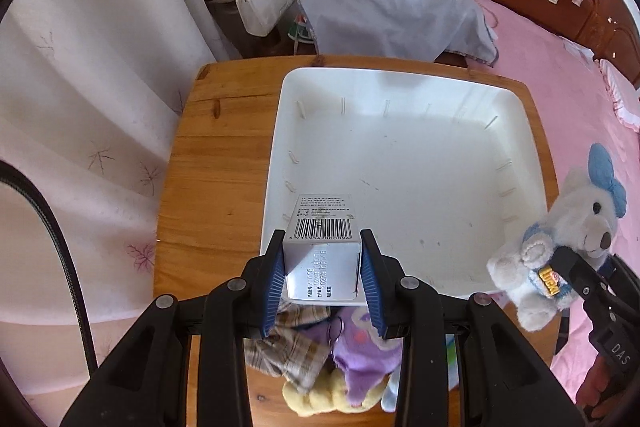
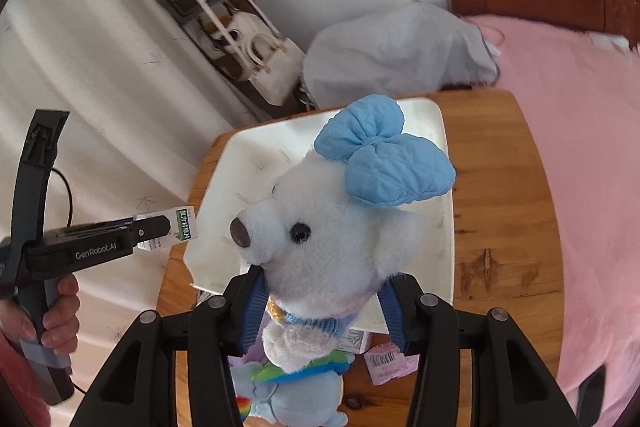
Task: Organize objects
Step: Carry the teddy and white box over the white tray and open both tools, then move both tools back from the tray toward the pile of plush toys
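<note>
A white square tray (image 1: 380,71) lies on a wooden table (image 1: 208,147). My left gripper (image 1: 322,235) is shut on a small white box (image 1: 320,223) with a barcode, held over the tray's near left rim. In the right wrist view the same box (image 2: 182,223) and left gripper (image 2: 160,227) show at the left, beside the tray (image 2: 248,163). My right gripper (image 2: 324,277) is shut on the neck and body of a white plush bear (image 2: 320,227) with a blue bow, held above the tray's near edge. The left wrist view has the bear (image 1: 560,239) at the tray's right side.
Below the left gripper lie a plaid plush (image 1: 288,343), a purple one (image 1: 360,351) and a yellow one (image 1: 316,395). A blue plush (image 2: 288,399), a pink packet (image 2: 388,363) and a small carton (image 2: 356,341) sit under the bear. Pink bed (image 1: 560,75) right, curtain (image 1: 80,107) left.
</note>
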The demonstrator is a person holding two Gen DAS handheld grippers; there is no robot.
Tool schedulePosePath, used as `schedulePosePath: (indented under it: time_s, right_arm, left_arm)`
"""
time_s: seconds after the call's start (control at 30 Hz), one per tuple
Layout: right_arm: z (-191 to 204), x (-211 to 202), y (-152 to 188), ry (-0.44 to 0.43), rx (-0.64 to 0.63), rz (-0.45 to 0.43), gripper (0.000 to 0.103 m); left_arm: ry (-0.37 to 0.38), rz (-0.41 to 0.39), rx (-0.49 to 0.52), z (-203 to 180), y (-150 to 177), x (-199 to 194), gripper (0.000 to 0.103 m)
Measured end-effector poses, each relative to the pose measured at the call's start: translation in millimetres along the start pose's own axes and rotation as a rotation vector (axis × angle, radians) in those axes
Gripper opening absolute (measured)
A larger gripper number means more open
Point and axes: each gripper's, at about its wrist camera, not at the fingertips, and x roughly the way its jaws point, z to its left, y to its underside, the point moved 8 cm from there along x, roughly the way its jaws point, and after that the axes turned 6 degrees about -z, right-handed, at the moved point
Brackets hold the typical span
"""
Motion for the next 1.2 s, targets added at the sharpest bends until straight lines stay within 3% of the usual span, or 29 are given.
schedulePosePath:
  time_s: [0.23, 0.4, 0.5, 0.73, 1.2]
  right_arm:
    - [-10.4, 20.4, 7.2, 0.042, 0.048, 0.053, 0.053]
    - [-11.4, 21.8, 10.3, 0.051, 0.051, 0.060, 0.055]
    - [-7.7, 14.3, 6.4, 0.042, 0.031, 0.029, 0.055]
    - [15.0, -19.6, -4.0, 0.008, -0.077, -0.090, 0.073]
    - [45.2, -75.8, 5.2, -0.116, -0.127, -0.173, 0.081]
  left_arm:
    - [0.016, 0.043, -0.007, -1.8, 1.1, 19.3, 0.039]
    - [0.029, 0.020, 0.011, -6.0, -1.2, 15.5, 0.042]
    - [0.035, 0.008, -0.001, -5.5, -2.7, 11.2, 0.045]
    - [0.014, -0.066, 0.019, -5.5, -3.7, -16.8, 0.050]
    - [-0.070, -0.219, 0.052, -0.4, 24.9, -85.8, 0.050]
